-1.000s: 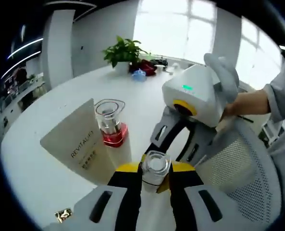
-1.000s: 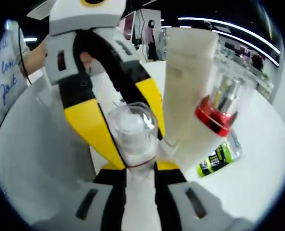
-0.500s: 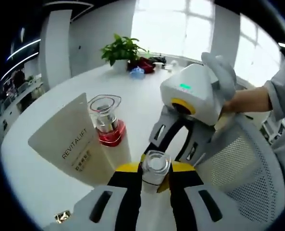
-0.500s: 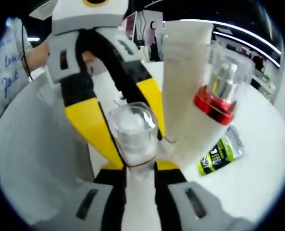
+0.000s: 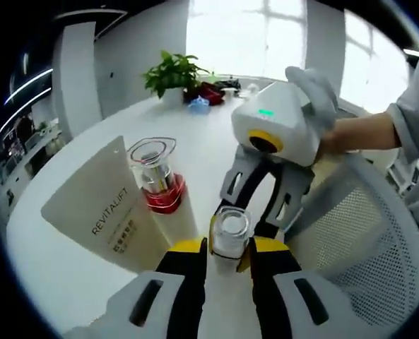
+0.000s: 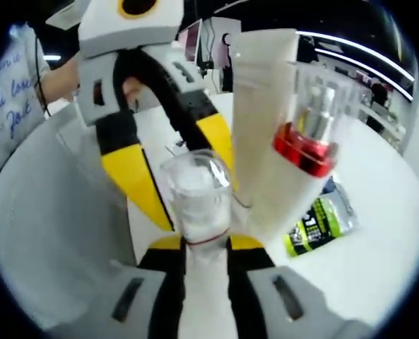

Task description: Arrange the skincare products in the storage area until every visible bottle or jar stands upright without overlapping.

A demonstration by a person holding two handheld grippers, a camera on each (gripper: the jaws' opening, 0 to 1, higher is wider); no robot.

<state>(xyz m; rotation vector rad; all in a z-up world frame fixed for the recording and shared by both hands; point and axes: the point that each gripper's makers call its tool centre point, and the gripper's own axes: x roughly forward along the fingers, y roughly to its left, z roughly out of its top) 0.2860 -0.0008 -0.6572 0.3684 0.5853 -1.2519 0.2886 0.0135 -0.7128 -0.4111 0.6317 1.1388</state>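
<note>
A small bottle with a clear cap (image 5: 230, 232) (image 6: 195, 191) stands between both grippers, which face each other. My right gripper (image 6: 205, 244) is shut on its body. It enters the left gripper view from the right (image 5: 251, 215), held by a gloved hand (image 5: 315, 85). My left gripper (image 5: 229, 247) (image 6: 196, 201) has its yellow tips on either side of the bottle, slightly apart from it, so it is open. Just behind stand a cream REVITALIFT tube (image 5: 110, 212) (image 6: 262, 141) and a clear-capped bottle with a red collar (image 5: 156, 187) (image 6: 304, 141).
A green and yellow bottle (image 6: 315, 224) lies on its side on the white round table (image 5: 68, 282). A white mesh surface (image 5: 350, 240) curves close on one side. A potted plant (image 5: 174, 74) and small items sit at the far edge.
My left gripper has drawn back a little, so the small bottle now sits at its tips rather than between them. The bottle has stayed fixed in my right gripper.
</note>
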